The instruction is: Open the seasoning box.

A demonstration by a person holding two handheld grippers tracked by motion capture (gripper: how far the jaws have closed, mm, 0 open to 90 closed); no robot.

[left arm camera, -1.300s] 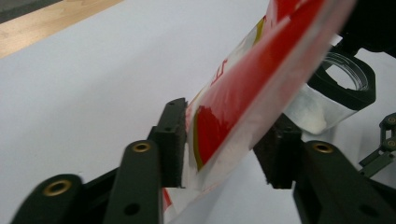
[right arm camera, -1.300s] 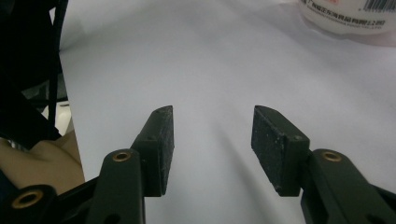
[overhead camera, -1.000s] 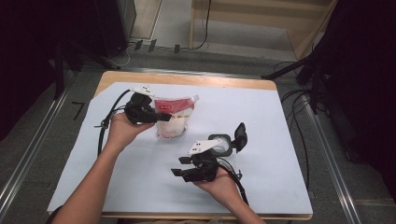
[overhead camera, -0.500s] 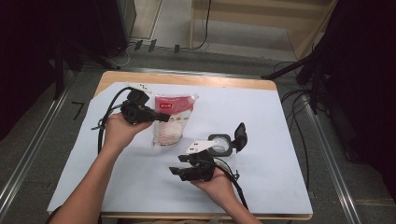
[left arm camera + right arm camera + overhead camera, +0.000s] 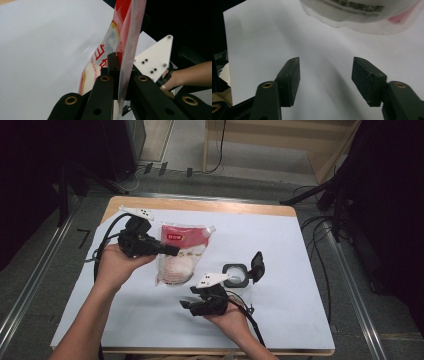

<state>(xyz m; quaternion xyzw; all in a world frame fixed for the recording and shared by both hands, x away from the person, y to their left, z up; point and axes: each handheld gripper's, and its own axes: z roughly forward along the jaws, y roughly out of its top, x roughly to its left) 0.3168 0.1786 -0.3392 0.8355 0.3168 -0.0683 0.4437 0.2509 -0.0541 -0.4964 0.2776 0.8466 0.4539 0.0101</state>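
Left tool: clenched on the edge of the red-and-clear plastic pouch of white granules. In the left gripper view the pouch film runs edge-on between the two black jaws and rises past them, so the grip is on its side seam.

Pouch position: left of centre on the white-covered desk, long axis running away from the person, red printed top and corner spout at the far end, the clear white-filled bottom nearest. It appears lifted at the gripped side; how much of it rests on the desk I cannot tell.

Right tool: released, jaws well apart with nothing between them (right gripper view), low over the desk. The pouch's bottom edge lies ahead of it, apart from the jaws. Judgement: the right tool is the free one and is nearer that lower end.

Right of the pouch: small round grey container with a hinged black lid standing open. The high view shows it; the gripper views give the grip detail instead.
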